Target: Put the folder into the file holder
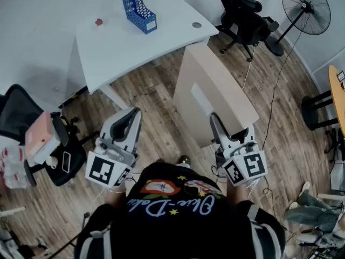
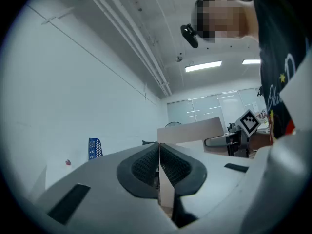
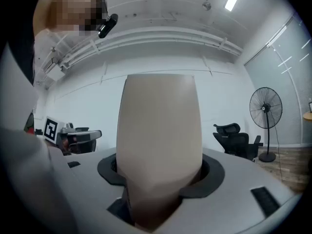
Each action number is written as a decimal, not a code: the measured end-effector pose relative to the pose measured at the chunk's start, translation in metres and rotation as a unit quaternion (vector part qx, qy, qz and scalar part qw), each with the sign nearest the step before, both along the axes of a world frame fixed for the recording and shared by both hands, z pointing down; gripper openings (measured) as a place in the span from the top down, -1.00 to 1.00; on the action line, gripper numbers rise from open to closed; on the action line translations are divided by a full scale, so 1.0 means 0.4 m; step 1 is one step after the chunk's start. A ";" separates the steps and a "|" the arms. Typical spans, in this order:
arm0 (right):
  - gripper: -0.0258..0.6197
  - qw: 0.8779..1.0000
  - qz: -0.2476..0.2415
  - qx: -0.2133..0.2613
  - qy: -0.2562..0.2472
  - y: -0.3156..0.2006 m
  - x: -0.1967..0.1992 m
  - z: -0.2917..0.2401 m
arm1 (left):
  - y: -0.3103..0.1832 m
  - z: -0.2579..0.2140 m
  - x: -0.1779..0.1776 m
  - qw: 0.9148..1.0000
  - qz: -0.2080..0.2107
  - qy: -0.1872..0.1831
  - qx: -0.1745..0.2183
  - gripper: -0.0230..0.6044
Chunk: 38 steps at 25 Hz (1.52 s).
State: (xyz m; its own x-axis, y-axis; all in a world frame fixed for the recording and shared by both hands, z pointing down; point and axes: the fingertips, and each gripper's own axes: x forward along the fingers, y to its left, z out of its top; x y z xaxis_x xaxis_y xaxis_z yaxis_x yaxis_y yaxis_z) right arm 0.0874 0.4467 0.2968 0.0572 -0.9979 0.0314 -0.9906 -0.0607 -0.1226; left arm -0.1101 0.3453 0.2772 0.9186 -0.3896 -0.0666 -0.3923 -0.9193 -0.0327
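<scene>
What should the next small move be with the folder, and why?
Probably carry the folder forward and to the left, toward the blue holder. The right tongs grip the folder at its near end, and the holder stands on the far part of the table, well apart from the folder. The left tongs are shut and touch nothing.

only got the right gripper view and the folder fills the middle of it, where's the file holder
Observer: The blue file holder stands on the white desk, ahead and to the left of the folder clamped in the right gripper.
Operator: is the left gripper holding anything
Observer: No. The left gripper has its jaws together on nothing and sits apart from the folder, on its left.
</scene>
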 end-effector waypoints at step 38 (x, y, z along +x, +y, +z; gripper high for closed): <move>0.13 0.999 -0.020 -0.010 -0.031 0.074 0.156 0.065 | 0.103 0.018 0.092 0.998 -0.050 -0.023 -0.008 0.91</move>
State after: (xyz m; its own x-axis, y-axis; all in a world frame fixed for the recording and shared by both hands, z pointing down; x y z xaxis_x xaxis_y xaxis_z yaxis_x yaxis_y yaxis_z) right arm 0.1499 0.4764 0.3227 0.0152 -0.9984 0.0538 -0.9829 -0.0247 -0.1823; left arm -0.0732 0.3865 0.2845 0.8771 -0.4800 -0.0188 -0.4803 -0.8762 -0.0388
